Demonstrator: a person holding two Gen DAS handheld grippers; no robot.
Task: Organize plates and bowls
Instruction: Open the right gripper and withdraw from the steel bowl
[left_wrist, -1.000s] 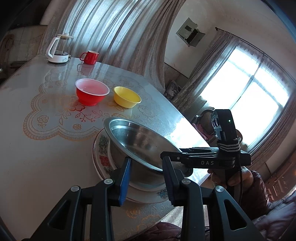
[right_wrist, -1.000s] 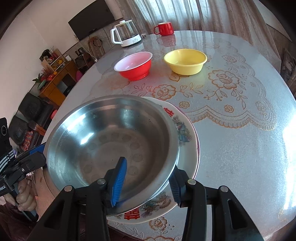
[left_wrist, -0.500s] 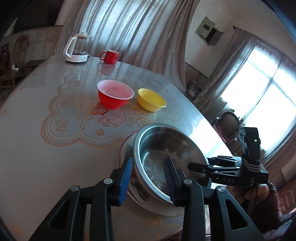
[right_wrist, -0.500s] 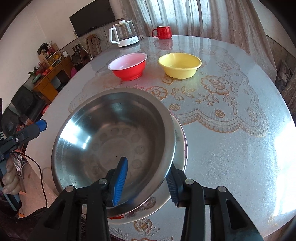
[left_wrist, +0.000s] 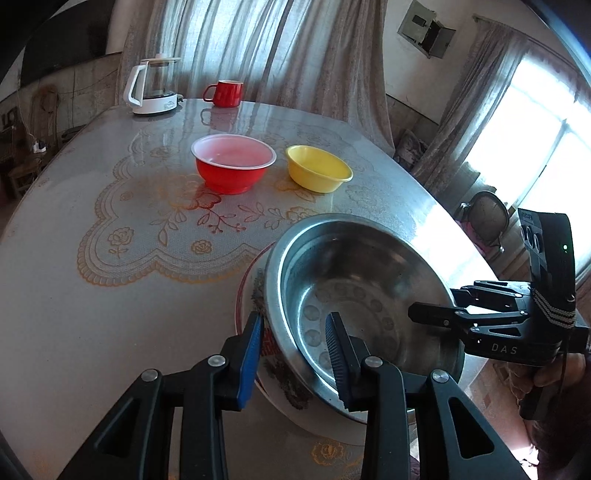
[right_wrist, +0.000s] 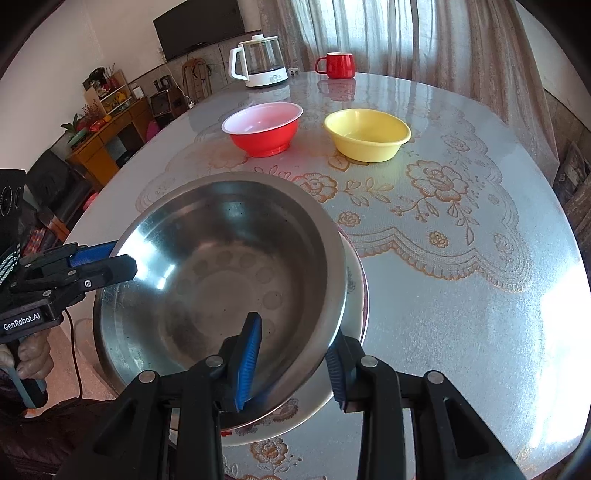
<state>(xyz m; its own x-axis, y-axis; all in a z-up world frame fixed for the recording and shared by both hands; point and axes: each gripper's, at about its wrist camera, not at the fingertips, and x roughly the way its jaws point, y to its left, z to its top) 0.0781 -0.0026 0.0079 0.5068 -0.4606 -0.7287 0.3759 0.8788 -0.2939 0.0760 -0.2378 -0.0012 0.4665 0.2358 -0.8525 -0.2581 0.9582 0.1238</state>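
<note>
A steel bowl (left_wrist: 362, 295) (right_wrist: 221, 266) rests tilted on a flowered plate (left_wrist: 284, 384) (right_wrist: 354, 291) near the table's front edge. My left gripper (left_wrist: 293, 350) (right_wrist: 122, 258) grips the bowl's rim, one pad inside and the blue pad outside. On the opposite rim my right gripper (right_wrist: 293, 360) (left_wrist: 432, 302) has its jaws closing, with the bowl's wall between the pads. A red bowl (left_wrist: 232, 166) (right_wrist: 264, 129) and a yellow bowl (left_wrist: 317, 168) (right_wrist: 367, 134) stand side by side farther back.
A white kettle (left_wrist: 153, 88) (right_wrist: 258, 62) and a red mug (left_wrist: 227, 94) (right_wrist: 338, 64) stand at the far edge of the round table (left_wrist: 110, 295). A hand holds each gripper just off the table's near edge. Curtains hang behind the table.
My left gripper tipped down and came in over the bowl's rim. My right gripper's jaws narrowed onto the rim. The bowl shifted sideways on the plate.
</note>
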